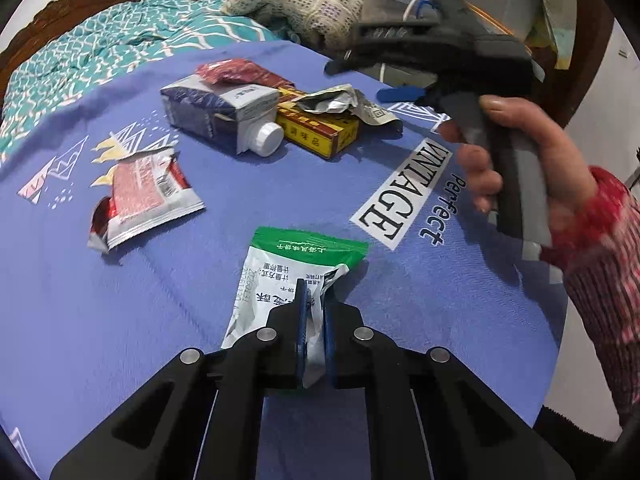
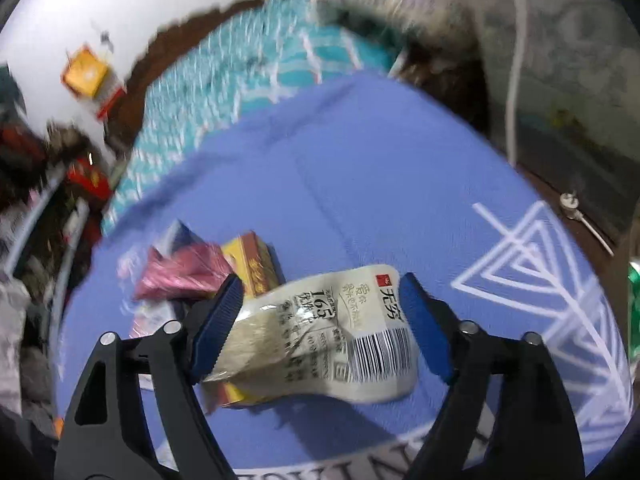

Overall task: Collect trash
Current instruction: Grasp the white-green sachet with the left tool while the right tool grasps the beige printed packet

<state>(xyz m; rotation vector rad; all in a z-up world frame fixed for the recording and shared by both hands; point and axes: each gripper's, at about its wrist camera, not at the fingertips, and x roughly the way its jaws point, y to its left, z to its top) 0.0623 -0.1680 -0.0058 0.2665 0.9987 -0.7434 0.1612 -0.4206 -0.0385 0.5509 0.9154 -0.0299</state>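
- The right wrist view is smeared with motion blur; the clutter along its left rim cannot be made out, and the lettering at the bottom of the blue sheet (image 2: 360, 184) is cut off
- In the left wrist view the right claw (image 1: 374, 80) shows only from the side, high over the bed's far right corner, so its blue tips read as apart but little more; the person's right hand (image 1: 516, 168) wraps its grey handle
- The left claw (image 1: 315, 332) is clamped on the near end of a green-and-white snack packet (image 1: 288, 272), whose lower part is hidden between the blue pads; the packet's green end lies on the sheet toward the bed's middle
- The right claw (image 2: 320, 328) stands spread wide, a cream wrapper with a barcode (image 2: 332, 332) lying between its pads, the left pad touching or just beside the wrapper's edge, the right pad just clear of it
- Toward the far side of the bed sit a blue-and-white carton with a white cap (image 1: 224, 116), a yellow-and-red box (image 1: 320, 128) touching it, crumpled foil (image 1: 332, 100) on the box, and a red packet (image 1: 232, 70) on the carton
- A torn red-and-silver sachet (image 1: 144, 196) lies apart near the left edge
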